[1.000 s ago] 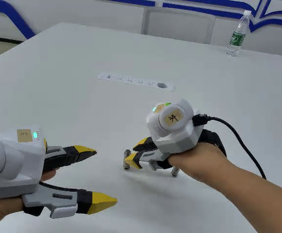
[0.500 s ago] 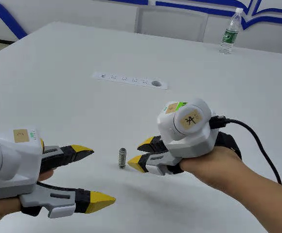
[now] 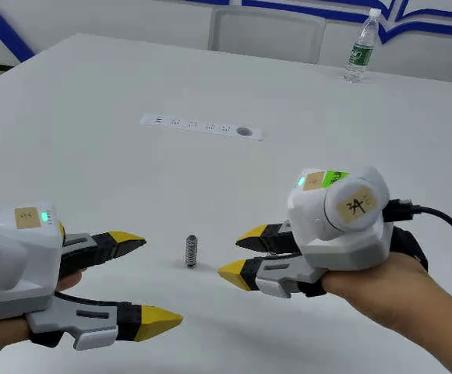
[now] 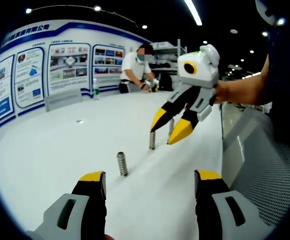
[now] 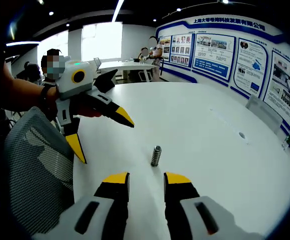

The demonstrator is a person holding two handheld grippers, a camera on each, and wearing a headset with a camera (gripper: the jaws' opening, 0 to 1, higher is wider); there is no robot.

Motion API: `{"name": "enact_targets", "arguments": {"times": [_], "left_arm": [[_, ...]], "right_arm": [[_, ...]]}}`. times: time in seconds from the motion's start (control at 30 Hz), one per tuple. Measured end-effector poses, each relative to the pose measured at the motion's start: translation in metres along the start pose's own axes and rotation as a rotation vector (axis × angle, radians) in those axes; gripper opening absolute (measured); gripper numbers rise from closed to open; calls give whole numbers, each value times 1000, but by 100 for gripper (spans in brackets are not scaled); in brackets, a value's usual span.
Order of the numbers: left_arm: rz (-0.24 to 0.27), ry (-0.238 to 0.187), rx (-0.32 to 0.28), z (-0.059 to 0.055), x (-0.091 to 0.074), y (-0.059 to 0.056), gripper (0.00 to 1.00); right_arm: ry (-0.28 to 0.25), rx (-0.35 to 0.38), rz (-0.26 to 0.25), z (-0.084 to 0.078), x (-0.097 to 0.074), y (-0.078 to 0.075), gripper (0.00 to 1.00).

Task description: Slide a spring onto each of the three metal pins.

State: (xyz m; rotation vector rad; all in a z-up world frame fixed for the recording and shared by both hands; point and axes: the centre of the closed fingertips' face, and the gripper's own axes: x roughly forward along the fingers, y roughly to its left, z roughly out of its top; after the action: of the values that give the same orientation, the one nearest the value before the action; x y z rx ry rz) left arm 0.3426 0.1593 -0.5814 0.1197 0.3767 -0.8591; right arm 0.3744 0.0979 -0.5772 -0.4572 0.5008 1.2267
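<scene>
A short metal pin with a spring on it (image 3: 191, 251) stands upright on the white table (image 3: 93, 140) between my two grippers. The left gripper view shows that pin with a spring (image 4: 121, 163) nearest, a second one (image 4: 152, 140) behind it, and a third (image 4: 171, 127) partly hidden by the right gripper (image 4: 175, 127). My left gripper (image 3: 150, 280) is open wide, its jaws empty (image 4: 150, 176). My right gripper (image 3: 240, 252) is open with a narrower gap, empty, a little right of the pin. It points at the springed pin (image 5: 156, 155) just ahead of its tips (image 5: 146, 178).
A white power strip (image 3: 203, 126) lies farther back on the table, and a water bottle (image 3: 358, 47) stands near the far edge. A mesh chair back (image 5: 30, 170) sits beside the table. A person (image 4: 137, 67) works at another table behind.
My right gripper has drawn back to the right, away from the pins, leaving the near springed pin standing free. The left gripper has stayed where it was.
</scene>
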Motion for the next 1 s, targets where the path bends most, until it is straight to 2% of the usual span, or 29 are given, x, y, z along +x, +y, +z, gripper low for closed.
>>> {"name": "enact_targets", "arguments": {"times": [0.4,0.57,1.0], "left_arm": [[-7,-3,12,5,2,-2,75],[-8,-6,15,7,2,-3,76],[-17,-2,17,7,3,-5,77]], "right_arm": [[-7,28,-19,-18,-27,6,30],[-15,52,-40,-28,-40,5,30],[4,127,-108,-63,-74,-2,30]]}}
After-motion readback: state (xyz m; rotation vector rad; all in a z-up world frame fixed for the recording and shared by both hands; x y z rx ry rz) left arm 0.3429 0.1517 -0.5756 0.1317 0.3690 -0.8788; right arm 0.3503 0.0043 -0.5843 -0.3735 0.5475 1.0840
